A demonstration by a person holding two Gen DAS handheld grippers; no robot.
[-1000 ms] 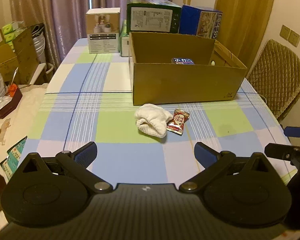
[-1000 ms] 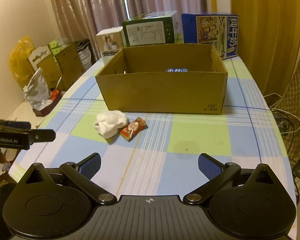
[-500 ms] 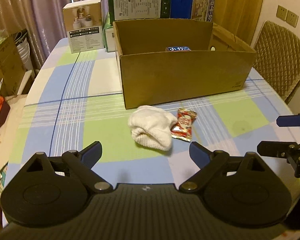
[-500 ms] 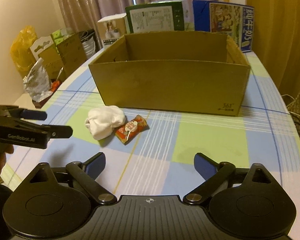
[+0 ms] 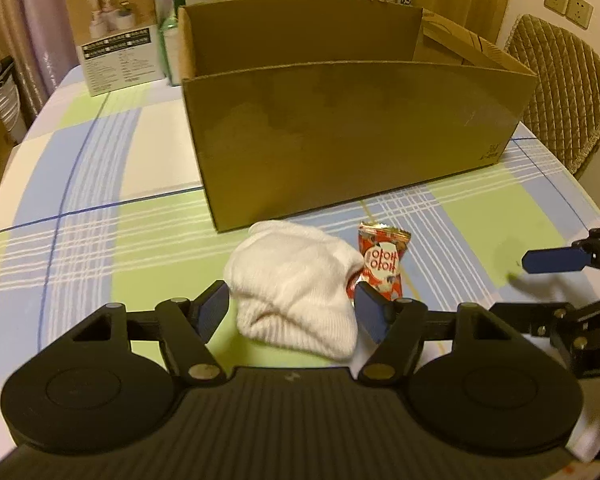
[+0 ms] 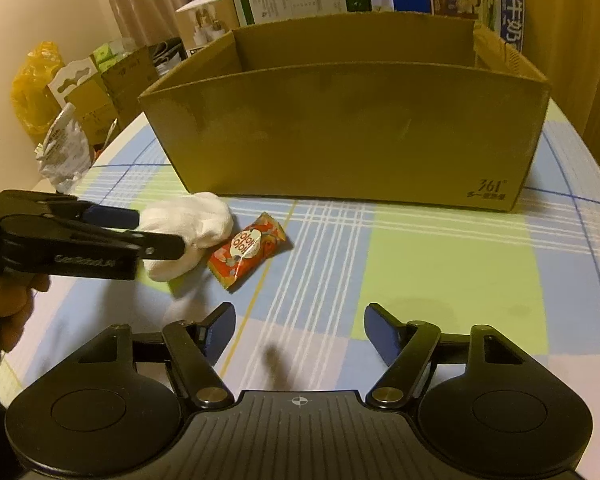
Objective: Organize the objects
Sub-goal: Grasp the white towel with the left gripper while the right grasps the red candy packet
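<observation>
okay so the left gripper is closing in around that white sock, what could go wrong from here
1. The left gripper is open around the rolled white knit sock, and its right-hand finger sits right against the red foil snack packet; closing may pinch or drag the packet.
2. The soft sock could unroll or slip when lifted over the tall brown cardboard box wall.

You get dim, warm yellow indoor light in both views, colours washed amber. Soft shadows sit under the crumpled white cloth (image 5: 296,296) and along the base of the brown cardboard box (image 5: 352,136). Your fisheye bends the checked blue-green tablecloth (image 6: 440,264) edges hard and blacks out the corners. Motion blur smears a dark streak near the black right gripper (image 6: 300,334), and the boxes behind look soft. No glare; grain is noticeable throughout.
</observation>
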